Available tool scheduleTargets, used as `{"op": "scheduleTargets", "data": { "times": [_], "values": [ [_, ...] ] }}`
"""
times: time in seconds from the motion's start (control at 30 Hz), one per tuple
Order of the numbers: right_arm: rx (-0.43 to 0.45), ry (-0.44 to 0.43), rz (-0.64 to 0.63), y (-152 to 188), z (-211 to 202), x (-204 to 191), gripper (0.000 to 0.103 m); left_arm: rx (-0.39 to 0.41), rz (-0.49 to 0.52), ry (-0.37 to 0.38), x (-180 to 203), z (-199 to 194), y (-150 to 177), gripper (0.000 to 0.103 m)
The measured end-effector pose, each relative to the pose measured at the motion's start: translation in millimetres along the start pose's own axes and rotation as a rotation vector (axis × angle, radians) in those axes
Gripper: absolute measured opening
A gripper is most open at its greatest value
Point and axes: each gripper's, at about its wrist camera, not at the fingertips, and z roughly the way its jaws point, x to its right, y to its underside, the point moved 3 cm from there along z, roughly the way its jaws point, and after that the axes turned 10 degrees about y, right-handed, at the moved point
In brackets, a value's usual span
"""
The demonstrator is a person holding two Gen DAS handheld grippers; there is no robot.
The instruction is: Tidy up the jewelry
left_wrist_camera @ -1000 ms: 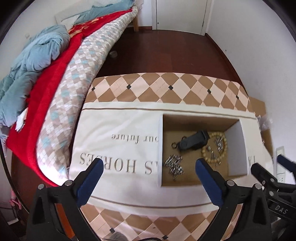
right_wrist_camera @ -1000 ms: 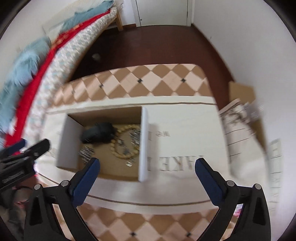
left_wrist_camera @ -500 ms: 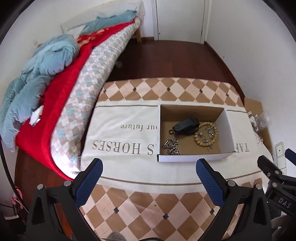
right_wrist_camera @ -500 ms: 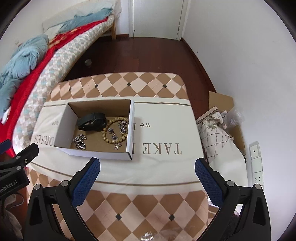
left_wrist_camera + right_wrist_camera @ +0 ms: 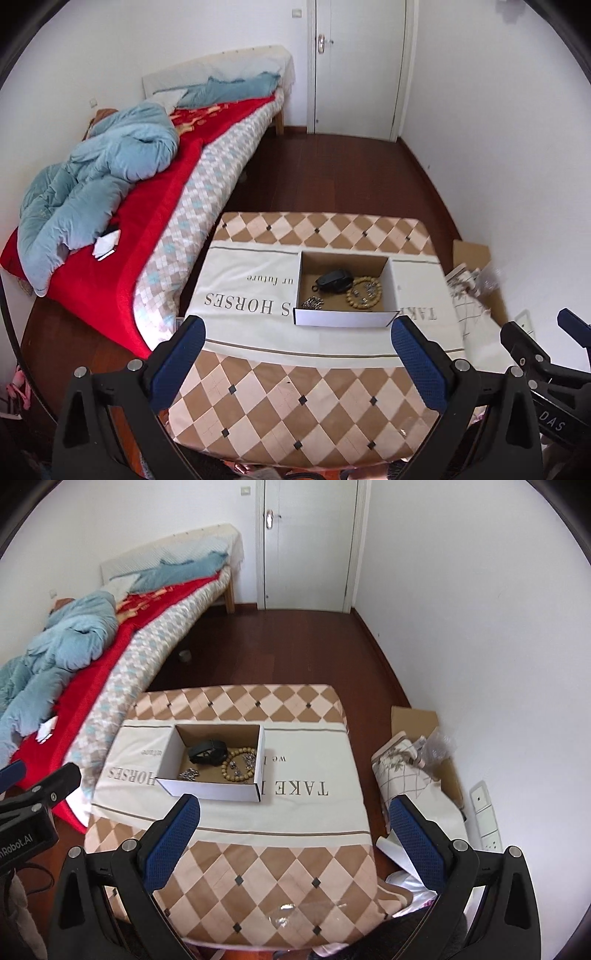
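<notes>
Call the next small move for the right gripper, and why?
Probably nothing more than a small retreat, or hold position. Both the right gripper and left gripper are open and empty, well back from the cardboard box. The bead bracelet, black band and silver chain all lie inside it, so the sorting looks done.

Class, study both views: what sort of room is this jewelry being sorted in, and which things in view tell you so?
Most likely a home bedroom. A bed with a rumpled blue duvet runs along one wall, a white door closes the far end, and the cardboard box of jewelry sits on a cloth-covered table.
</notes>
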Motion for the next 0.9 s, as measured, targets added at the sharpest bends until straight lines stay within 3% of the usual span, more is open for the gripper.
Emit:
{"op": "scheduleTargets", "data": {
  "times": [0.2, 0.4, 0.67, 0.9],
  "values": [
    [0.093, 0.003, 0.012, -6, -61, 14, 0.103, 0.041, 0.001, 0.026, 8, -44, -4, 0.103],
    [0.13, -0.007, 0.014, -10, -98, 19, 0.103, 0.071, -0.009, 0.047, 10, -80, -4, 0.103],
    [0.161, -0.021, 0.01, -10, -129, 22, 0.103, 0.079, -0.008, 0.048, 16, -109, -2, 0.103],
    [0.158, -0.02, 0.009, -8, -132, 23, 0.103, 0.059, -0.007, 0.044, 16, -107, 4, 0.103]
  ]
}}
